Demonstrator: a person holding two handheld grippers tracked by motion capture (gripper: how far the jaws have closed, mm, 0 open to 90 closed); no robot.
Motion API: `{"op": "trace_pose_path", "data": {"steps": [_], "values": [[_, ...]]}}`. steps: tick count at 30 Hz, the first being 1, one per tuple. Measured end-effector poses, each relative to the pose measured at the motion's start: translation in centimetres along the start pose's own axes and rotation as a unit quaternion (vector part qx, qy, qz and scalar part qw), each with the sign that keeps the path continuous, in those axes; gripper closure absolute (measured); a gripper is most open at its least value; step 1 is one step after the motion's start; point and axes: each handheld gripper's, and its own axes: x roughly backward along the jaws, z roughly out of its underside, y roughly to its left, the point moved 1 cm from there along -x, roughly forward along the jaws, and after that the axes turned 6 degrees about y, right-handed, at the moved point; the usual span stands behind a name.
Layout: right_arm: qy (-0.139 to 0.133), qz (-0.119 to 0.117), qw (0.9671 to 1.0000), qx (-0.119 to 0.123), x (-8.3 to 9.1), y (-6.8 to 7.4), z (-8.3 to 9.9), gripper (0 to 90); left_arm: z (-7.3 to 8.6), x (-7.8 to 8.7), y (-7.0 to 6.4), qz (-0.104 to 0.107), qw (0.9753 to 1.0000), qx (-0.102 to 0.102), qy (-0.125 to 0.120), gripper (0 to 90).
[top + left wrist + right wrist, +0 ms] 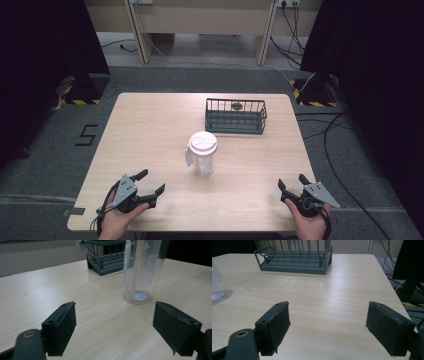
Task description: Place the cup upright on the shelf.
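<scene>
1. The left gripper (pixel 151 189) sits at the near left corner of the table (pixel 150 130), held in the person's left hand (pixel 117 220). Its jaws stand wide apart with nothing between them; in the left gripper view the same gripper (pixel 113 325) frames only bare wood.
2. The right gripper (pixel 291 182) rests at the near right edge, held in the right hand (pixel 310 225), jaws likewise spread and empty. From its own camera the right gripper (pixel 328 326) points toward the far right of the table.
3. The clear plastic cup (pixel 203 152) stands upright near the table's middle, between the two grippers and ahead of both, well apart from each. It carries a white lid (pixel 202 142); any marks on the lid are too small to read.
4. Beyond the cup, toward the far right, stands the dark wire basket (pixel 235 116), with a small dark round object (pixel 236 105) inside.
5. A black "5" (pixel 87 135) is marked on the grey floor left of the table. No brand name can be read on any item.
6. The left gripper view shows the cup's (pixel 141 272) see-through wall and base, with something pale inside that I cannot identify, which the high view leaves unclear.
7. The right gripper view catches the edge of the cup (pixel 218 285) at its left and the basket's (pixel 294 257) solid floor and wire bars.
</scene>
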Motion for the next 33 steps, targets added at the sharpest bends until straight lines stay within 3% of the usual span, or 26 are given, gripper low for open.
{"op": "trace_pose_path", "data": {"steps": [10, 18, 33], "values": [[0.003, 0.000, 1.0000, 0.002, 0.0, 0.0, 0.0, 19.2, -1.6, -1.1, -2.6, 0.037, 0.9989, -0.024, -0.015, 20.9], [0.006, -0.002, 1.0000, -0.001, -0.1, 0.0, 0.0, 19.2, -3.4, -3.8, -5.0, 0.077, 0.9957, -0.047, -0.017, 21.9], [0.008, -0.002, 1.0000, 0.004, -0.1, 0.0, -0.1, 19.2, -3.9, -8.6, -4.9, 0.051, 0.9970, -0.056, 0.016, 22.1]]}}
